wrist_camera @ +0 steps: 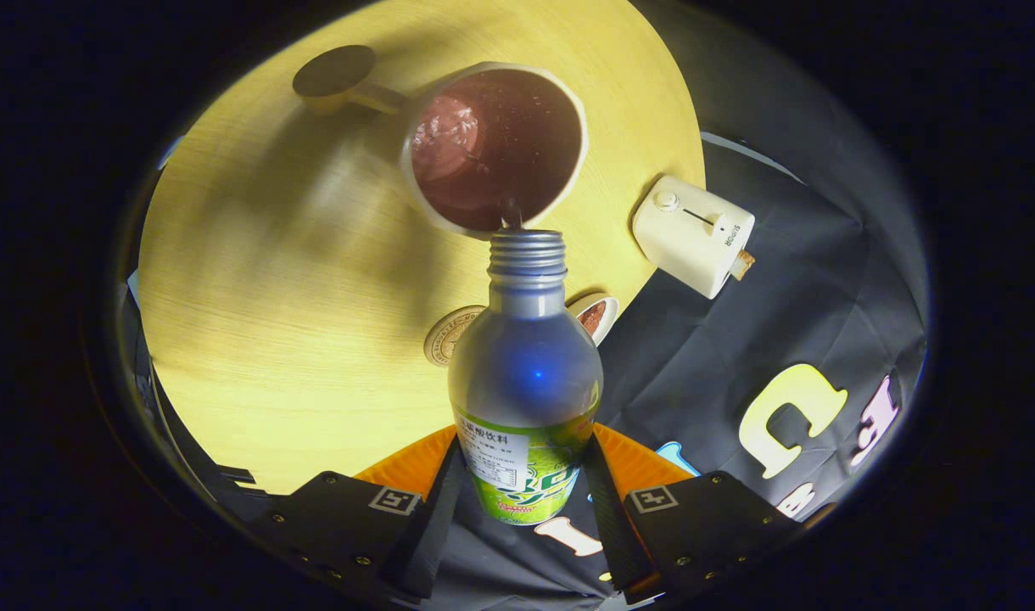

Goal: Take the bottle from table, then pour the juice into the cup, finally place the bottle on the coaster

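Between the two fingers of the hand-held gripper sat the bottle, gripped at its labelled lower body with one finger pressed on each side, so the fingers stood only as far apart as the bottle is wide. The bottle was tipped forward, its uncapped threaded mouth right at the near rim of the cup, and a thin dark thread of juice ran from the mouth into the cup. The cup already held dark liquid, bubbling where the stream landed, and it stood on the round yellow bench with its handle pointing away.

By that reading the pour, the middle step, was under way, with the pick-up done and the placing still to come. How much juice was left in the bottle could not be told.

The next move would call for righting the bottle without dripping over the rim, then carrying it back to the coaster, which lay on the bench just beyond the fingers and partly hidden behind the bottle's shoulder. A small dish lay close beside that coaster, and a white toaster stood further off at the bench's edge, so the set-down would want care to land squarely and upright.
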The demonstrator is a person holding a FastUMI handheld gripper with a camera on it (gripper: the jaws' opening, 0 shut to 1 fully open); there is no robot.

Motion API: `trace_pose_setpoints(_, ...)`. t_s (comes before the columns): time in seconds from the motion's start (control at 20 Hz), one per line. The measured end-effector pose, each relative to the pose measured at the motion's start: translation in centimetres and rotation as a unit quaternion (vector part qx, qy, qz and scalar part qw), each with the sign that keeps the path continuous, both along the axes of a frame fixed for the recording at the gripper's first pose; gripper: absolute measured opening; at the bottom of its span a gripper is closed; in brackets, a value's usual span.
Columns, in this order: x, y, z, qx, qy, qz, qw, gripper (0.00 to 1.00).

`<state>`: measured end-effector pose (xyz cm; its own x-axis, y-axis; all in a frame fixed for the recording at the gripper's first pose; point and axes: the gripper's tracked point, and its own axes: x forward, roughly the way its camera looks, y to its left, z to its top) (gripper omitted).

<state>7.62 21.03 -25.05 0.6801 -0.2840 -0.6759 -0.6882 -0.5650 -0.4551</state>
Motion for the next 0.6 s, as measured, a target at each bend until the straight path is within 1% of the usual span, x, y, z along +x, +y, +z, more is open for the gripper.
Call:
trace_pose_setpoints(0.35,0.4,0.7,-0.3,-0.017,0.011,0.015,1.0,0.74)
trace_pose_setpoints(0.6,0.4,1.2,0.0,-0.027,0.004,0.02,0.999,0.74)
